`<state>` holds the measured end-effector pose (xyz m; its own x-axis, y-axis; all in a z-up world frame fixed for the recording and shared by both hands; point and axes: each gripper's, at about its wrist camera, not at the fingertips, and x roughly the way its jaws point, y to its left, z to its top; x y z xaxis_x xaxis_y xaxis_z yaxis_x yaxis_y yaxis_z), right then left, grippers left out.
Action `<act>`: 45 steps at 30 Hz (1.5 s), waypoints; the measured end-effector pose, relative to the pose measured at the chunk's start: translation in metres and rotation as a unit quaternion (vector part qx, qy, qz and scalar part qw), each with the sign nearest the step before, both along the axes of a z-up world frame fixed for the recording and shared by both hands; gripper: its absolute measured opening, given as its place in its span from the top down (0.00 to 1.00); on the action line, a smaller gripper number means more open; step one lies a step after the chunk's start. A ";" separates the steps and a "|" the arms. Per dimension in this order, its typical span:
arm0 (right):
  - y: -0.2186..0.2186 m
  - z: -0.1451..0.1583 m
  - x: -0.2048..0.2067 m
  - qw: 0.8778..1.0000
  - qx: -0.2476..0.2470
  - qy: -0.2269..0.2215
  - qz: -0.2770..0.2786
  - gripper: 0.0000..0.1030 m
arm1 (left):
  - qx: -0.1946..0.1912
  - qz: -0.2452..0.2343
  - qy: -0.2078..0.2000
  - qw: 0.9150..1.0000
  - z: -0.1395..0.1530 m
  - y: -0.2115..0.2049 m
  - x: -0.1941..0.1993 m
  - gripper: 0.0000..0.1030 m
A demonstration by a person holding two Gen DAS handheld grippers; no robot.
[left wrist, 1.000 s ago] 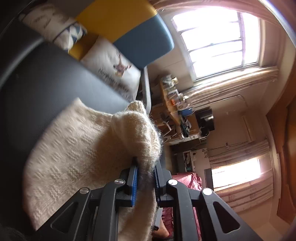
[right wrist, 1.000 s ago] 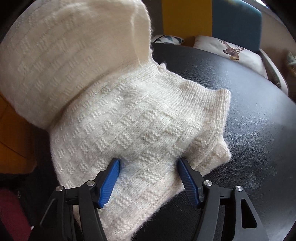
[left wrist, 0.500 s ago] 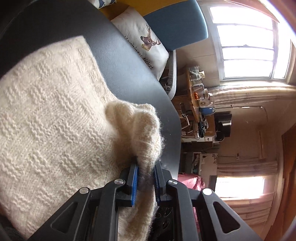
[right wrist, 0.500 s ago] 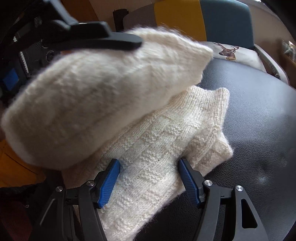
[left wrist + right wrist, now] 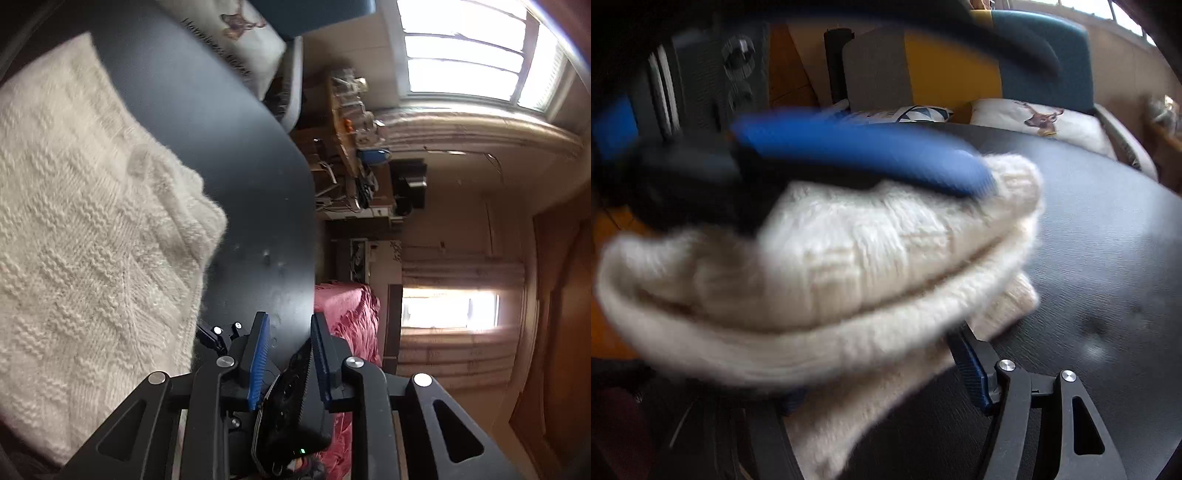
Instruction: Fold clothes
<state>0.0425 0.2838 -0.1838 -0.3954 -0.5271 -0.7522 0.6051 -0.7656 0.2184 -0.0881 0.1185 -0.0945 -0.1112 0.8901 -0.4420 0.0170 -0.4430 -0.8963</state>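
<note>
While your left gripper [image 5: 287,354] stood with its jaws parted and nothing between them, your right gripper [image 5: 886,373] was spread wide around the cream knit sweater [image 5: 820,266], which lay folded in layers on the black table [image 5: 1108,240].

This is somebody's living room, a lived-in home rather than any lab. A sofa [image 5: 1045,62] with yellow and blue back panels sits behind the dark round table [image 5: 1108,240], with a deer-print cushion [image 5: 1041,118] and a triangle-patterned cushion [image 5: 916,112] on it. Across the room, daylight comes through a big window [image 5: 469,55] with curtains [image 5: 472,133] beside it; a cluttered wooden shelf [image 5: 351,122] holds household bits, and a red throw [image 5: 351,317] covers some furniture nearby.
</note>
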 end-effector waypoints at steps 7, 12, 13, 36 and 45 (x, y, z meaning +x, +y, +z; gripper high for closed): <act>0.034 0.032 0.025 1.000 0.004 0.010 0.013 0.19 | -0.149 0.036 0.179 0.972 0.057 -0.100 -0.007 0.78; 0.024 0.070 0.024 0.997 -0.025 0.027 0.064 0.15 | -0.248 0.073 0.190 0.947 0.024 -0.162 -0.014 0.77; 0.011 0.077 0.025 0.996 -0.030 0.026 0.085 0.14 | -0.251 0.072 0.189 0.947 0.016 -0.168 -0.012 0.77; 0.025 -0.034 0.004 0.946 -0.210 -0.247 0.003 0.83 | -0.279 -0.139 0.319 0.895 -0.038 -0.135 0.073 0.78; 0.072 0.032 -0.010 0.928 -0.325 -0.139 -0.121 0.15 | -0.241 -0.129 0.384 0.882 -0.012 -0.110 0.085 0.78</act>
